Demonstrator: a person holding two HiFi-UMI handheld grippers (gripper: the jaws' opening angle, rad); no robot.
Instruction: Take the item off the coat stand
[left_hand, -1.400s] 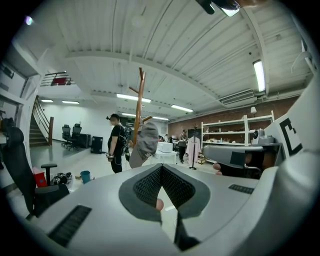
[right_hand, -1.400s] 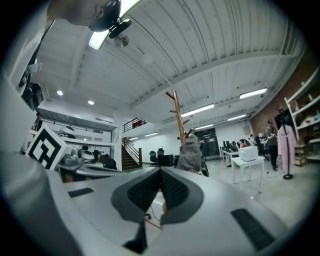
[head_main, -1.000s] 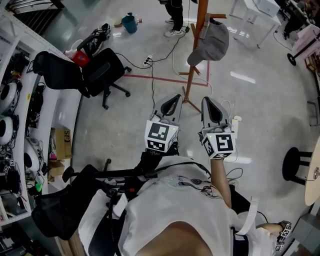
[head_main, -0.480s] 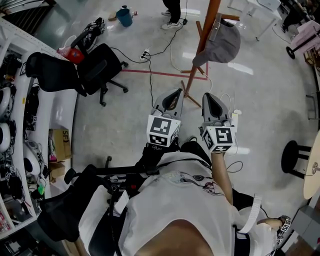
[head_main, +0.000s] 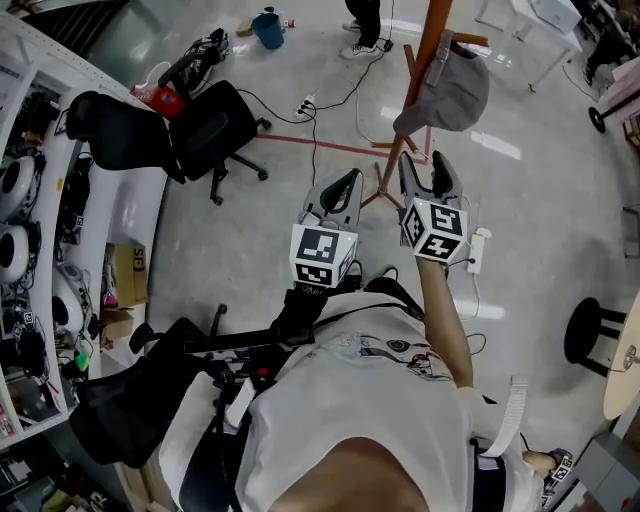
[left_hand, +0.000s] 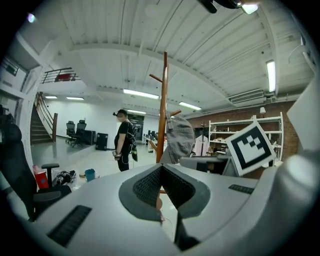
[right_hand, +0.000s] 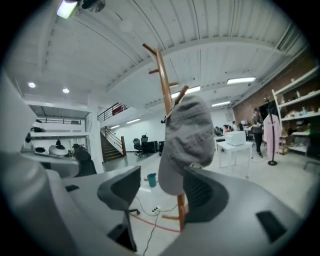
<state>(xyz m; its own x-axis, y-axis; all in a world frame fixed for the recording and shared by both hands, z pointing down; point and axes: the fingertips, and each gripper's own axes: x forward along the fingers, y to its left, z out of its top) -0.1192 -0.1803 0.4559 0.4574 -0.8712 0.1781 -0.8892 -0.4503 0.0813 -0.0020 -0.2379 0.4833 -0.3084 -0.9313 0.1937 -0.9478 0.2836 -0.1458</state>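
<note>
The right claw (right_hand: 161, 185) is opening its jaws wide, nothing between them yet, aimed at the soft grey cloth cap (right_hand: 187, 132) so they can close on its crown. The cap hangs from a peg of the tall brown wooden coat stand (right_hand: 161, 70), seemingly just ahead. The left claw (left_hand: 161, 172) waits alongside, jaws together and empty.

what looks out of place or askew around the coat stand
Nothing looks damaged or spilled. The grey cap hangs normally on the coat stand. The only untidy thing is the loose cables trailing over the floor near its base, a possible trip hazard.
</note>
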